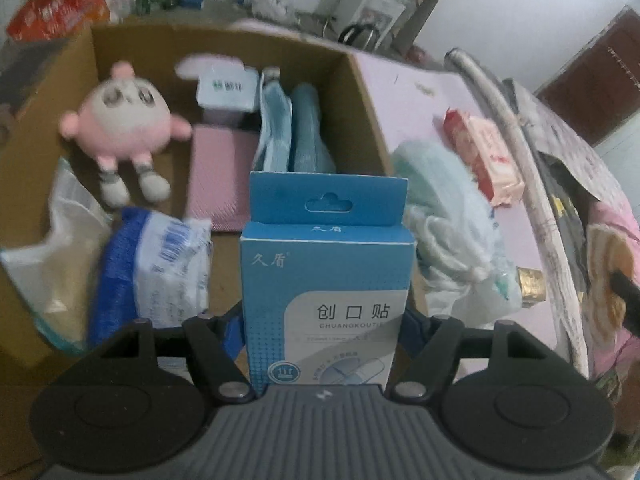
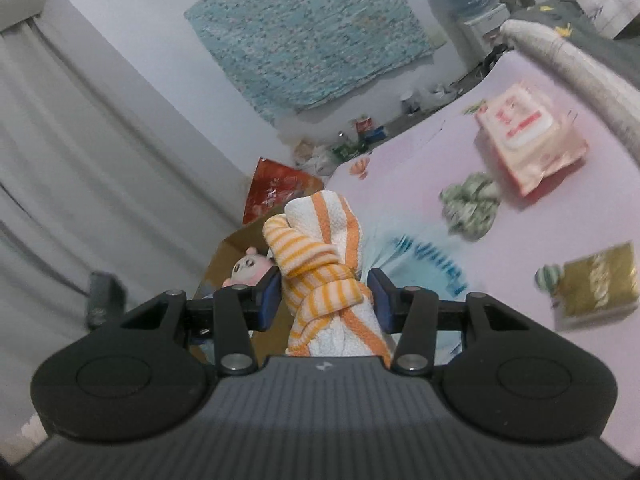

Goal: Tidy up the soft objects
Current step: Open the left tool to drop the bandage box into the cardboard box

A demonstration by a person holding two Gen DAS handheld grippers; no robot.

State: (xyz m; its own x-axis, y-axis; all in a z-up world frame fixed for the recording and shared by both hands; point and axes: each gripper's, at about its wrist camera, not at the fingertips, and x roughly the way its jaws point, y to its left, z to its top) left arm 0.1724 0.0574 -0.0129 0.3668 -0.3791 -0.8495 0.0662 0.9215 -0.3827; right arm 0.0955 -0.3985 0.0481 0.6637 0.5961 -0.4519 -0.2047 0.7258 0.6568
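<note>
The left tongs (image 1: 326, 332) held an upright blue bandage box (image 1: 326, 280) between their blue pads, the jaws spread fairly wide to fit the box's width, poised over the near edge of an open cardboard box (image 1: 360, 92). Inside that cardboard box lay a pink plush toy (image 1: 120, 124) at the left, a pink flat pad (image 1: 220, 176) in the middle, a small pale blue carton (image 1: 227, 90) toward the back, and folded blue cloths (image 1: 294, 132) standing against the right wall. Nearer the camera, a blue-and-white wrapped pack (image 1: 156, 268) and a clear plastic bag (image 1: 56, 248) sat at the left. Just outside the right wall, a pale green cloth (image 1: 436, 184) was heaped on the pink surface (image 1: 412, 92), with a pink wet-wipes packet (image 1: 486, 156) beside it. The right tongs (image 2: 326, 300) were clamped at a middling width on a knotted orange-and-white striped towel (image 2: 320, 256), which stuck up between the pads, and it was raised in the air with the cardboard box and plush toy visible below and behind it. In the right wrist view, the wet-wipes packet, a crumpled green-patterned cloth (image 2: 472, 204) and a gold packet (image 2: 596, 280) lay apart from one another on the pink surface.
</note>
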